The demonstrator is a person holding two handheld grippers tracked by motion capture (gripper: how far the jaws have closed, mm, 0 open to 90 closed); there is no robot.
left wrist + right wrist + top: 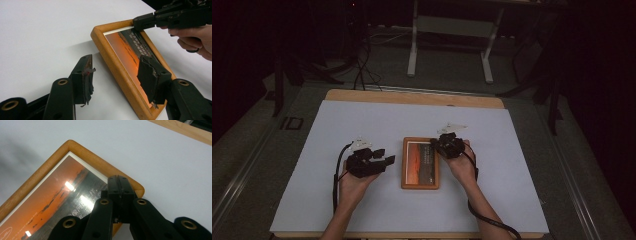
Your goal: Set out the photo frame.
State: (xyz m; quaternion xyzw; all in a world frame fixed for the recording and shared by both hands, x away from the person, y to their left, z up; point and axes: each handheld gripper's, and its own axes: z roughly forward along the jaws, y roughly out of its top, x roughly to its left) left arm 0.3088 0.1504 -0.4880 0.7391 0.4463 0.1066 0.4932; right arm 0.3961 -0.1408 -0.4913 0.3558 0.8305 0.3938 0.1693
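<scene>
Forearms enter the high view from below; left gripper (384, 159) sits just left of a flat orange-wood picture frame (420, 163). Left gripper view: jaws half open, empty, straddling its near edge. Right gripper view: right gripper (117, 180) closed, tips over a frame corner.

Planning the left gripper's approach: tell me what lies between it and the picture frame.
Nothing: in the high view a bare strip of white table cover separates the left gripper from the picture frame.
</scene>
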